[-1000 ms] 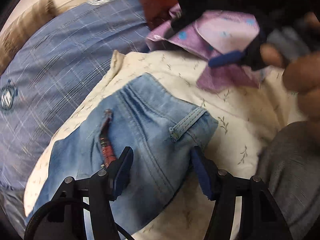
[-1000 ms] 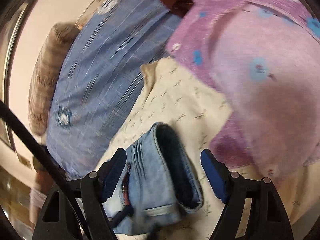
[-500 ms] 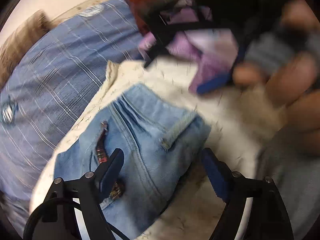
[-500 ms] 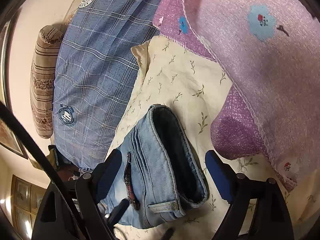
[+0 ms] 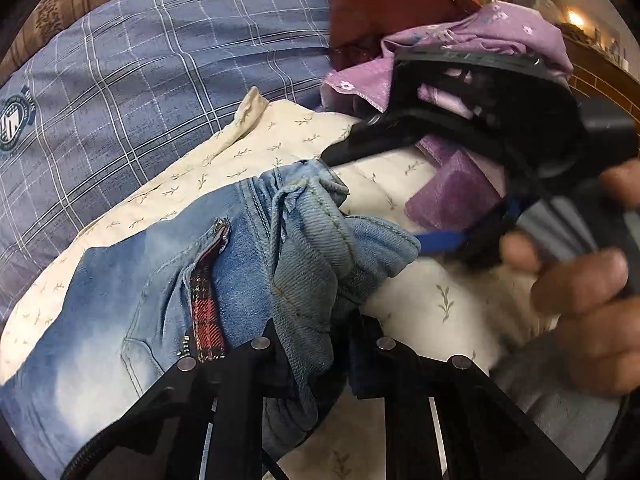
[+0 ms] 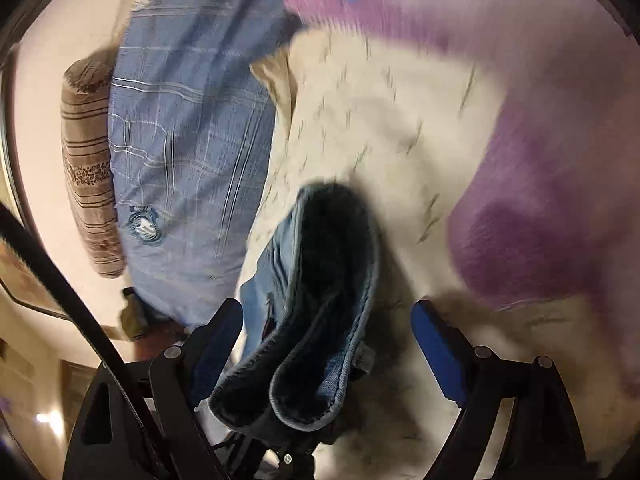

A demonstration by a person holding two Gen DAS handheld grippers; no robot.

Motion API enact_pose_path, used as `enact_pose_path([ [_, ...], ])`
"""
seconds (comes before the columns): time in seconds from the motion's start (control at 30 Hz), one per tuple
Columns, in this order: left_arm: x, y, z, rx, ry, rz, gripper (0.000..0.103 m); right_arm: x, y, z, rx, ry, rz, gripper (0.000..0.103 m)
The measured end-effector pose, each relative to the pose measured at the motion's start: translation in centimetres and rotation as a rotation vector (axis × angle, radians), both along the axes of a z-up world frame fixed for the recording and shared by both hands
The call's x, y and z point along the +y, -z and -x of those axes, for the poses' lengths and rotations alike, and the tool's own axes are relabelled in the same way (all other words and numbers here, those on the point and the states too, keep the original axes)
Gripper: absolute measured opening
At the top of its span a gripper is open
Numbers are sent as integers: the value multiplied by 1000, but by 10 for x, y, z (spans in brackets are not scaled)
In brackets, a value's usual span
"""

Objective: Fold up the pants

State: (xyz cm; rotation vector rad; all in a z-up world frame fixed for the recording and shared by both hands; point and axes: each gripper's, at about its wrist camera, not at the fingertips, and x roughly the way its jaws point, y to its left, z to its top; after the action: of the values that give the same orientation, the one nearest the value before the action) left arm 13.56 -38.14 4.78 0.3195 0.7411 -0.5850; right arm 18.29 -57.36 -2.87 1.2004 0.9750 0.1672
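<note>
Left hand-held gripper (image 5: 316, 344) is clamped on a bunched-up waistband fold of the jeans (image 5: 120, 300), which lie on the cream leaf-print sheet (image 5: 280, 136) on the bed. Right hand-held gripper (image 6: 326, 328) has its fingers spread apart around the waistband opening, purple floral cloth (image 6: 540, 208) just beside it.

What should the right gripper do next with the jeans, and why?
Probably close the right gripper on the waistband of the jeans. Its jaws stand open on either side of that edge, while the left gripper is already shut on bunched denim. With both ends held, the pants can be lifted off the cream sheet and folded.
</note>
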Motion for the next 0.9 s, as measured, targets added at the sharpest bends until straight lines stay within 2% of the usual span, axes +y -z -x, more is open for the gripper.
enact_pose_path([
  [0.07, -5, 5, 1, -17, 0, -29, 15, 8, 0, -6, -1, -32, 11, 87],
  [0.17, -13, 12, 7, -47, -2, -74, 16, 14, -11, -9, -54, -50, 51, 85],
  [0.23, -14, 14, 9, -50, -9, -71, 16, 19, -13, -11, -37, -56, 113, 64],
  [0.27, -14, 13, 9, -40, -11, -61, 17, 22, -10, -13, -3, -63, 154, 31],
  [0.3, -12, 12, 6, -17, -15, -37, 17, 22, -8, -13, 12, -66, 167, 20],
  [0.37, -7, 7, 1, 17, -22, 18, 17, 19, -10, -11, -14, -58, 159, 15],
  [0.43, 1, -1, -3, 48, -35, 70, 17, 22, -19, -9, -53, -68, 192, 13],
  [0.5, 10, -10, -4, 57, -53, 117, 17, 32, -37, -6, -123, -87, 263, 12],
  [0.63, 32, -33, -3, 86, -102, 232, 17, 50, -70, -4, -223, -95, 334, 12],
  [0.73, 65, -39, -13, 144, -151, 375, 17, 78, -98, -16, -254, -158, 409, 12],
  [0.9, 160, -45, -10, 215, -281, 673, 17, 157, -137, -37, -351, -324, 434, 12],
])
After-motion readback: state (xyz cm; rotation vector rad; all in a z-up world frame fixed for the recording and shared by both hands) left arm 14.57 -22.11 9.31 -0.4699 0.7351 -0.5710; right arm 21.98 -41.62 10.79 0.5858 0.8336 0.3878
